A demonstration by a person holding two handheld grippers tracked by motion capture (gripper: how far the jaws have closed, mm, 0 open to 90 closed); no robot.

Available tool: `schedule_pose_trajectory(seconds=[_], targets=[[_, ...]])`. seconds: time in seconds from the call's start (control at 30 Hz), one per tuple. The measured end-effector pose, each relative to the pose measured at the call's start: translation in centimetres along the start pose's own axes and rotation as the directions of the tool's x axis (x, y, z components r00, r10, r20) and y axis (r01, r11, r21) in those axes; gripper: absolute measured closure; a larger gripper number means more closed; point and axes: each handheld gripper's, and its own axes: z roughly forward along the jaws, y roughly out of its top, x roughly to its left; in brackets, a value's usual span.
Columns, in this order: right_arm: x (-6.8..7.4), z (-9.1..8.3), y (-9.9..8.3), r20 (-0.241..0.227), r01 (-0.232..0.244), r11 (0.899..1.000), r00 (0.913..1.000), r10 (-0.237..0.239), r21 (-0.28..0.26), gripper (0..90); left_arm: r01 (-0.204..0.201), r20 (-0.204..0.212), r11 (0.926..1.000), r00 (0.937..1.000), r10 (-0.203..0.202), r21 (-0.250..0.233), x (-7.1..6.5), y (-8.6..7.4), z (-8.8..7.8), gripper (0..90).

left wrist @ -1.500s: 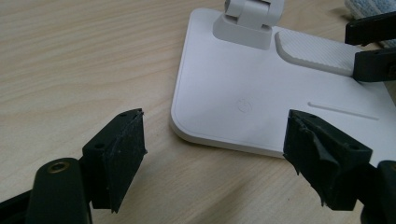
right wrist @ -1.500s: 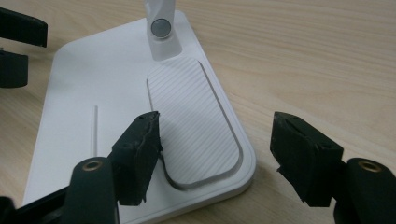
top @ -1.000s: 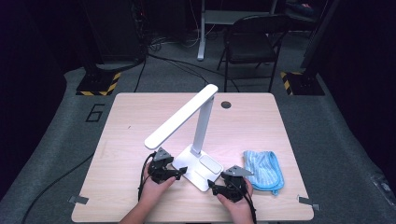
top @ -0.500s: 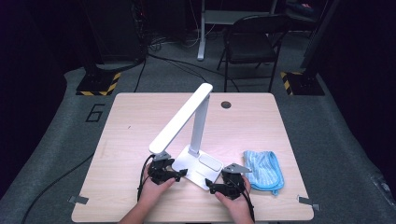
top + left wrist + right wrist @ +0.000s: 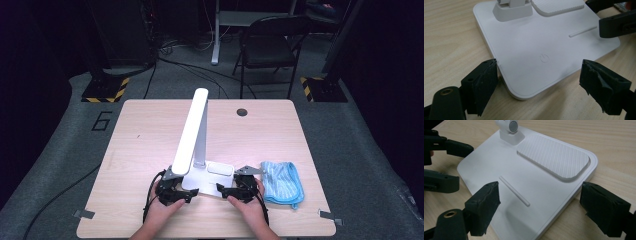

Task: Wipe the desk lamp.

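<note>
The left tongs (image 5: 191, 195) rest low on the worktop (image 5: 140, 145) at the near left corner of the lamp base (image 5: 210, 181). Their jaws have just been opening and stand apart. In the left gripper view that corner, with its power symbol (image 5: 544, 58), lies between the pads (image 5: 485, 86), and the left pad sits just at the base's edge without pressing.

The white desk lamp (image 5: 192, 131) stands near the front middle of the worktop, its arm folded down and reaching away from the person over the wood.

The right tongs (image 5: 221, 190) sit at the near right corner of the base, jaws wide and gripping nothing. In the right gripper view the ribbed pad (image 5: 554, 157) and a thin raised bar (image 5: 514, 190) lie between the spread jaws.

A blue cloth (image 5: 283, 182) lies on the worktop just right of the right hand (image 5: 250, 212).
</note>
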Motion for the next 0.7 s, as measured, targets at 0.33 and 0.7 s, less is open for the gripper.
schedule_pose_trajectory(seconds=[0.33, 0.7], targets=[[1.5, -1.3, -1.0, 0.051, 0.136, 0.99, 0.9893, -0.137, 0.028, 19.5, -0.007, 0.002, 0.9998, 1.0, 0.007, 0.017, -0.6, -0.3, -0.2, 16.2], [1.9, -1.2, -1.7, 0.099, 0.212, 0.976, 0.9712, -0.216, 0.052, 26.8, -0.043, -0.061, 0.999, 0.9971, 0.044, 0.012, -0.9, -0.1, 0.3, 20.5]])
